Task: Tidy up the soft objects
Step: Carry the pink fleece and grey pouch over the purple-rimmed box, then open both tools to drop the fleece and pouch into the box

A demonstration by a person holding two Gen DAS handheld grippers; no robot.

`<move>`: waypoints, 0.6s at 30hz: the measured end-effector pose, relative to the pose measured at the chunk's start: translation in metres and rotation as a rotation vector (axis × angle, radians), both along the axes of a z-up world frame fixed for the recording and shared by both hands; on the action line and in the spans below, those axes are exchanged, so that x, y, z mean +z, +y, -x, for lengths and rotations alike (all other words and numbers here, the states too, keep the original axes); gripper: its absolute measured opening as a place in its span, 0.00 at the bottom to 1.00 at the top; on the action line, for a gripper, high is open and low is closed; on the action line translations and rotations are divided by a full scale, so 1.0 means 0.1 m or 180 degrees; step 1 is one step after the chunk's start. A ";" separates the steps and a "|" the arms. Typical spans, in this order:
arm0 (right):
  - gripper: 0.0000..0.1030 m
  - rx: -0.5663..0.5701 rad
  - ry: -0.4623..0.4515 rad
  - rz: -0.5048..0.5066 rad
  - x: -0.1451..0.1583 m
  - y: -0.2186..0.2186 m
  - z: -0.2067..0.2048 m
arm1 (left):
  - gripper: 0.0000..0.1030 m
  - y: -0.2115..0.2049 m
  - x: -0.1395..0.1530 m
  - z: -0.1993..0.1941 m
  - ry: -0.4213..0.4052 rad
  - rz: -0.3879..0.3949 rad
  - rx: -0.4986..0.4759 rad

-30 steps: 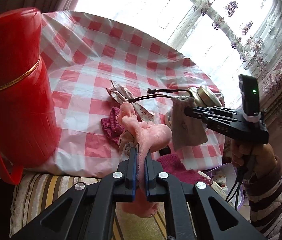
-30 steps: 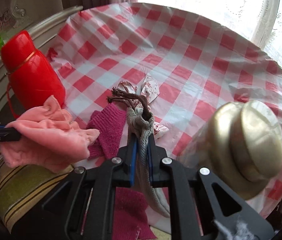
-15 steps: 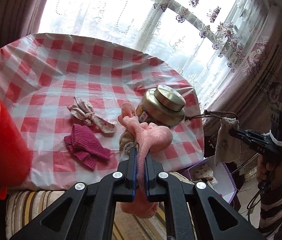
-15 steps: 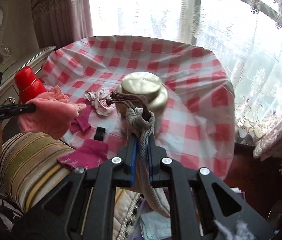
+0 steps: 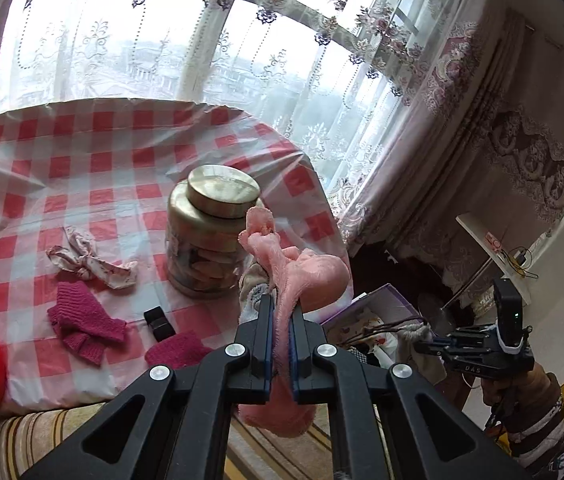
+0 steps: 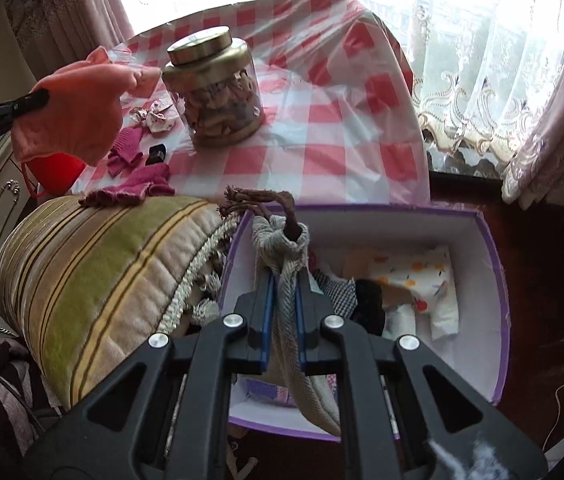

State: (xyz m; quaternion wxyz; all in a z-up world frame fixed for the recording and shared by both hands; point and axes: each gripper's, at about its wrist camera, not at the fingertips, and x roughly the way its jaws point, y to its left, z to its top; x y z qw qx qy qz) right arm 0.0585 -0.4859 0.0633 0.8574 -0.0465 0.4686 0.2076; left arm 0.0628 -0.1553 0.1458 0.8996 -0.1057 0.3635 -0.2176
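My left gripper (image 5: 280, 306) is shut on a pink fluffy cloth (image 5: 309, 268), held in the air off the table's near right edge; the cloth also shows in the right wrist view (image 6: 78, 116). My right gripper (image 6: 283, 286) is shut on a beige drawstring pouch (image 6: 282, 248) and holds it over the left end of a purple-rimmed white box (image 6: 493, 240) with folded cloths inside. The pouch also shows in the left wrist view (image 5: 413, 340). Magenta knit gloves (image 5: 82, 320), a further magenta piece (image 5: 174, 354) and a floral bow (image 5: 90, 266) lie on the checked table.
A gold-lidded jar (image 5: 210, 232) stands on the red-checked tablecloth (image 5: 102, 152), with a small black block (image 5: 158, 322) near it. A red thermos (image 6: 54, 170) is at the table's left. A striped cushion (image 6: 94, 276) lies between table and box. Curtains hang behind.
Both grippers have swung right, away from the table. My right gripper with the pouch has come down over the purple box. My left gripper still holds the pink cloth.
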 end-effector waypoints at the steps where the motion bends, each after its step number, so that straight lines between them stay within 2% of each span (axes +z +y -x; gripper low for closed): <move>1: 0.12 -0.0011 0.0057 -0.0035 -0.06 -0.06 0.03 | 0.06 -0.07 0.01 0.01 0.0000 -0.0005 -0.0040; 7: 0.13 0.0005 0.0364 -0.0237 -0.47 -0.18 0.11 | 0.06 -0.47 0.05 0.06 0.0015 -0.0030 -0.0302; 9: 0.16 0.0035 0.0502 -0.0259 -0.66 -0.18 0.12 | 0.06 -0.60 0.05 0.07 0.0022 -0.0048 -0.0388; 12: 0.31 0.0033 0.0803 -0.0215 -0.97 -0.17 0.10 | 0.06 -0.81 0.04 0.07 0.0042 -0.0076 -0.0508; 14: 0.51 0.0036 0.0939 -0.0166 -1.12 -0.18 0.12 | 0.06 -0.94 0.02 0.07 0.0055 -0.0102 -0.0599; 16: 0.59 0.0017 0.0941 -0.0162 -1.17 -0.21 0.15 | 0.06 -1.08 -0.01 0.04 0.0083 -0.0122 -0.0680; 18: 0.61 -0.0011 0.0862 -0.0171 -1.14 -0.26 0.20 | 0.06 -1.22 -0.05 -0.01 0.0121 -0.0132 -0.0768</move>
